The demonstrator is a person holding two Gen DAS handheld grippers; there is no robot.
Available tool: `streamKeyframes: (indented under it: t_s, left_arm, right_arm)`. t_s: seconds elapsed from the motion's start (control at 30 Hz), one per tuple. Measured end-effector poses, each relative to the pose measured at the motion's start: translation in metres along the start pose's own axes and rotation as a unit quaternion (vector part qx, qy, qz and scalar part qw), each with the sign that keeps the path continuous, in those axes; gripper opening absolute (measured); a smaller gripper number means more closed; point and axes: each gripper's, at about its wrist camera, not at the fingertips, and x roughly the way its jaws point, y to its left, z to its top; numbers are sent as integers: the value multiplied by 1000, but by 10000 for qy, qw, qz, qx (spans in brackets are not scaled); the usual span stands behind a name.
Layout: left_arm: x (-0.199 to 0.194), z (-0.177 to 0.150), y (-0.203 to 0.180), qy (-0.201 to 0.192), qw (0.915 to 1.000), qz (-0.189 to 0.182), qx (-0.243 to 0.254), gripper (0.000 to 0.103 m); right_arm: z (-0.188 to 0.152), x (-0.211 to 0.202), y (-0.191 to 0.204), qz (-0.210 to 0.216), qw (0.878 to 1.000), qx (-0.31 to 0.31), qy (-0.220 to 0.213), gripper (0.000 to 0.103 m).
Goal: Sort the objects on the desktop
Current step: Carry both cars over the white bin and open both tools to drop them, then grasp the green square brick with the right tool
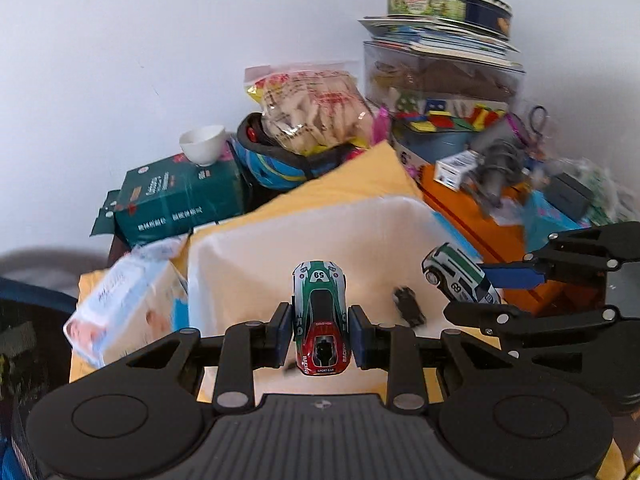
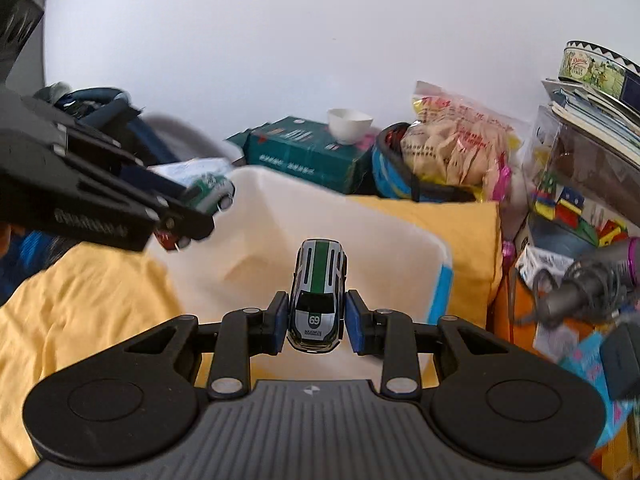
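On the far left, a soft pack of wipes (image 1: 124, 300) lay crinkled and blurry on a yellow cloth (image 1: 360, 176). Behind it sat a dark green cardboard box (image 1: 180, 200) with a small round white cup (image 1: 202, 145) on top.

The left gripper (image 1: 320, 334) had its flat blue fingers (image 1: 282, 334) pressed tight on both sides of a shiny little race car (image 1: 320, 316). The car was green in front and red at the back, smooth and rounded, with a 59 on its hood. It hung in the air over a white plastic bin (image 1: 304, 240) with smooth walls. A small dark lumpy thing (image 1: 409, 306) lay inside the bin; I could not tell what it was.

Behind the bin stood a crinkly clear bag of snacks (image 1: 316, 110), stuffed fat.

The right gripper (image 2: 317, 318) had its blue fingers (image 2: 355, 322) squeezed on a boxy toy van (image 2: 319, 296). The van was silver with a green stripe down its roof and a 69 on its front. It too was held up over the white bin, just beside the race car.

On the right rose a messy pile: a clear plastic box (image 1: 440, 84) with bright toy blocks inside, flat books (image 1: 440, 34) on it, and a round tin (image 1: 448, 4) on top. A gray hair dryer (image 2: 580, 288) with a tangled cord lay on an orange box (image 1: 472, 216).
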Motion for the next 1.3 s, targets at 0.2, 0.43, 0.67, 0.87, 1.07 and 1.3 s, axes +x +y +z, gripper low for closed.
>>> streamKeyframes:
  t_s: [0.2, 0.43, 0.67, 0.87, 1.07, 1.3]
  left_arm:
    - [56, -1, 19, 406, 9990, 14, -195, 34]
    - [64, -22, 24, 547, 9980, -68, -312, 47]
    - [26, -31, 21, 264, 9994, 119, -205, 62]
    - [-12, -61, 16, 177, 9989, 422, -106, 68]
    - [-28, -111, 11, 567, 9959, 397, -581, 69]
    - [-28, -180, -20, 1360, 9867, -83, -885, 69]
  right_arm:
    - [12, 37, -3, -217, 9994, 212, 184, 35]
    - [8, 48, -1, -307, 9983, 285, 403, 44]
    - [7, 21, 1, -292, 9990, 233, 245, 55]
    - [-15, -10, 7, -172, 9996, 60, 215, 63]
    - [-69, -17, 20, 127, 9975, 8, 689, 66]
    - [-133, -15, 31, 469, 9881, 16, 1466, 59]
